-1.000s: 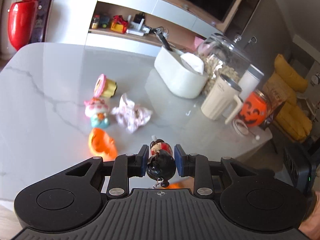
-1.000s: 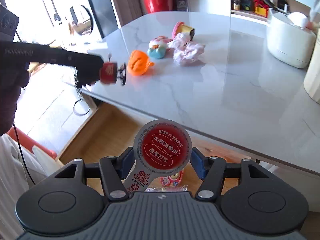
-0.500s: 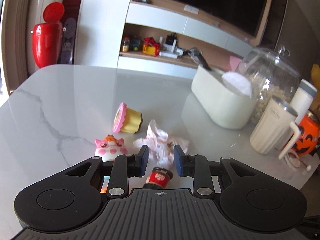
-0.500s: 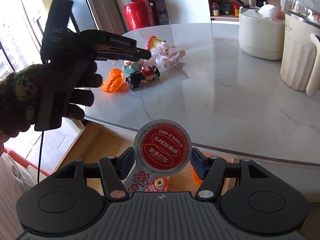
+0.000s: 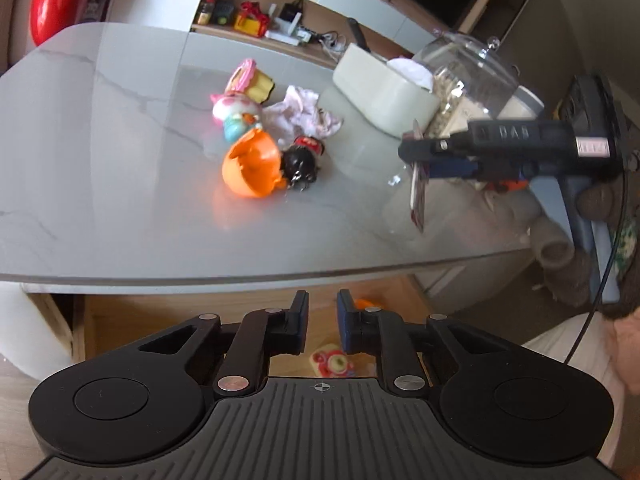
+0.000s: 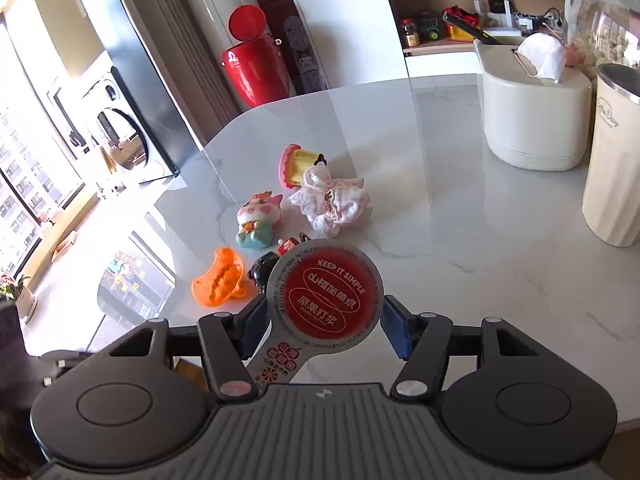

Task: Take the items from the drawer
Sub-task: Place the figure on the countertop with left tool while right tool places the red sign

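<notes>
My left gripper (image 5: 322,312) hangs over the open wooden drawer (image 5: 80,320) below the table edge. Its jaws are closing and nothing is between them. A pink and yellow toy (image 5: 332,362) and an orange item (image 5: 366,303) lie in the drawer. My right gripper (image 6: 320,320) is shut on a flat pouch with a round red label (image 6: 326,300), held above the marble table (image 6: 460,248). In the left wrist view the right gripper (image 5: 416,152) shows from the side with the pouch (image 5: 418,196) edge-on. A black doll figure (image 5: 302,158) lies on the table beside an orange shell (image 5: 252,168).
A pink cat toy (image 6: 256,222), a cupcake toy (image 6: 298,164) and a crumpled wrapper (image 6: 330,202) lie by the doll. A tissue box (image 6: 532,120), a cream cup (image 6: 614,156) and a glass jar (image 5: 468,80) stand further back. A red bin (image 6: 256,68) stands beyond the table.
My left gripper let the doll figure go onto the table, drew back and sank over the drawer, and its jaws narrowed. My right gripper carried the pouch from above the drawer over the table.
</notes>
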A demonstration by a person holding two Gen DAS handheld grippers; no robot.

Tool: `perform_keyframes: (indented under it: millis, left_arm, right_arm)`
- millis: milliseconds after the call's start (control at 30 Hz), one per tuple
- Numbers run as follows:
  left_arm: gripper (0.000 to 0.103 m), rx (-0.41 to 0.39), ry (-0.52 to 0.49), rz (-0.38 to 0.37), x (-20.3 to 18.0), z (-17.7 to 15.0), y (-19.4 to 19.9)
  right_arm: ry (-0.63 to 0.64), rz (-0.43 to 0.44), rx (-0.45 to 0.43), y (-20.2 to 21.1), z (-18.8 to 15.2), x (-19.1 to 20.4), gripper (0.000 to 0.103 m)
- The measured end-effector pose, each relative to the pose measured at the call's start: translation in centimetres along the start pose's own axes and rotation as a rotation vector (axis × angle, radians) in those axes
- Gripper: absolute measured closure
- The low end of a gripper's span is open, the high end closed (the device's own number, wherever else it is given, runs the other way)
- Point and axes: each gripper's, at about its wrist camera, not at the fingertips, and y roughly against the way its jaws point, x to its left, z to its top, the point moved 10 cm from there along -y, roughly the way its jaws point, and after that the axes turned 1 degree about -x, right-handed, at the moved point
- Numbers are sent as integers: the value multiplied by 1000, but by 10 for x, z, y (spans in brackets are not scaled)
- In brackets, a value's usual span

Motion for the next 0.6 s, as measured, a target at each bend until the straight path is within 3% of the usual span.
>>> perform_keyframes:
  millis: [200,300,433,533,600]
  left_arm:
    - [87,59,-253,149,-5,-19,-6]
    - [87,126,-289,175,-8,-30,-16]
    - [88,195,-230,116,-8,-41,-25]
    - [88,218,-203,110,-5,-43,-30]
    - [88,242,-214,106,-6,-44,-37]
  right_arm:
    - [-55,-106,44,-76,26,-7,42]
    - [-92,-127,37,-93,28,-8,35]
    - [-75,-126,9,-79,25,-6,32]
    - [37,-146,-47,-46,23,-3,30]
    - [113,-138,-79,-17,15,0,20]
